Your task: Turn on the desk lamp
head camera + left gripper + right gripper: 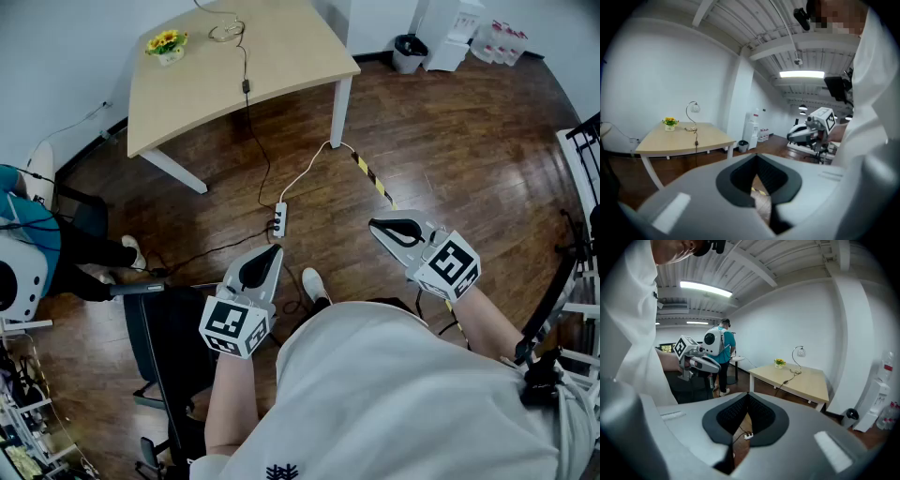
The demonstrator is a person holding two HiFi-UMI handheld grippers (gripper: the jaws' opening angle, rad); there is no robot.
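Note:
The desk lamp [692,110] is a thin curved arm with a small head, standing at the far side of the wooden table [679,140]; its base [227,30] sits at the table's far edge. Its cord runs over the tabletop past an inline switch [246,84] and down to a power strip [279,220] on the floor. My left gripper [275,250] and right gripper [374,225] are held in front of my body, well short of the table, both shut with nothing in them. The lamp [799,352] also shows far off in the right gripper view.
A pot of yellow flowers [167,42] stands on the table's left corner. A black chair [164,352] is at my left. A person in teal [723,352] stands off to the left. A bin [408,52] and a water dispenser [751,129] stand beyond the table.

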